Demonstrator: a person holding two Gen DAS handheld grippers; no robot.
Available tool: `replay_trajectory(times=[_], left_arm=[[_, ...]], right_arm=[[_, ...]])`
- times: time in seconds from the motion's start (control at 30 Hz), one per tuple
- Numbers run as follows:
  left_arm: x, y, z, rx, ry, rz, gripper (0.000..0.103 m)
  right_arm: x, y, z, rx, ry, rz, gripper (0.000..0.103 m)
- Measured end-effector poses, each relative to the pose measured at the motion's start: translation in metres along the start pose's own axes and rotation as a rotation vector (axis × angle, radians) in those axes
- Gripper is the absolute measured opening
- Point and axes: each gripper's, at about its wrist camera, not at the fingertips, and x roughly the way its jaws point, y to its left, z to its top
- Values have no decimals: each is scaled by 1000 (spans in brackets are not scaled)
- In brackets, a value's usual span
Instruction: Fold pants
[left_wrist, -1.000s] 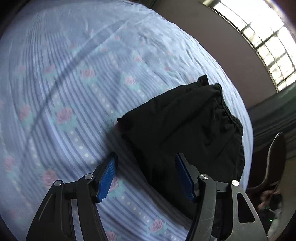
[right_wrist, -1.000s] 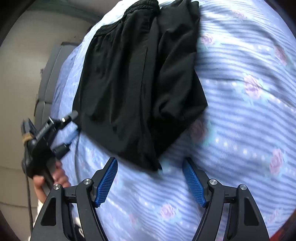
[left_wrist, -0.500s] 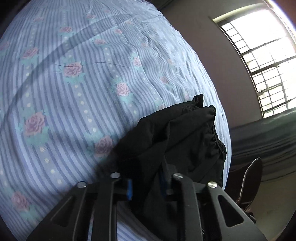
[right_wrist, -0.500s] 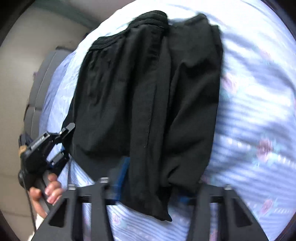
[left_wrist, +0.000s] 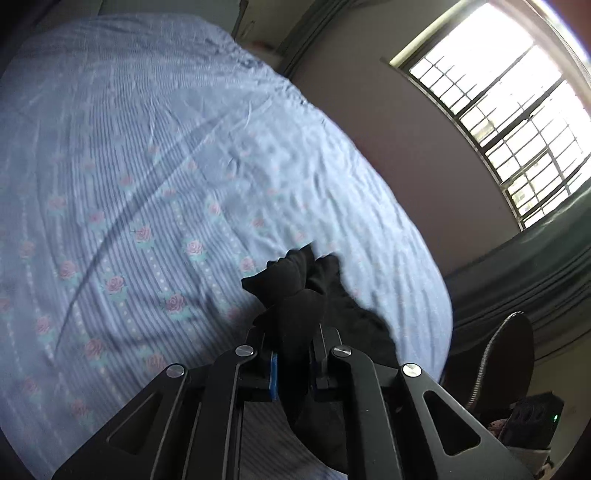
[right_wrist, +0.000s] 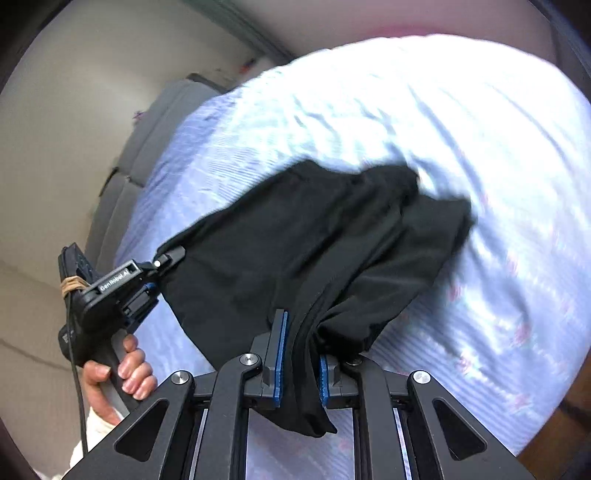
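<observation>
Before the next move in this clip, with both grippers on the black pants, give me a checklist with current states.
1. Left gripper shut on pants: ok, black cloth fills the gap between its fingers.
2. Right gripper shut on pants: ok, cloth hangs out between its blue pads.
3. Near edge lifted off the bedsheet: ok, it spans between the two grippers.
4. Far end resting on the bed: ok.
5. Layers aligned, no bunching: cannot tell; the picture is blurred.
6. Landing area free: ok, bare sheet beyond the pants.
</observation>
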Motion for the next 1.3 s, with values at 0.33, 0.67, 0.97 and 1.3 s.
replay_trajectory(times=[0.33,0.67,0.97,1.3], left_arm=[[-127,-44,-38,5,-97,111,11],[-259,-40,-110,-116,-242,175,11],[-381,-19,-168,-155,-369,206,11],[-499,48,-198,-148,-410,162,11]], right_arm=[[-76,58,2,-240,80,89,15],[-136,132,-44,-463,125,215,15],[-175,206,-117,-557,132,318,15],[-200,291,-218,-534,124,368,15]])
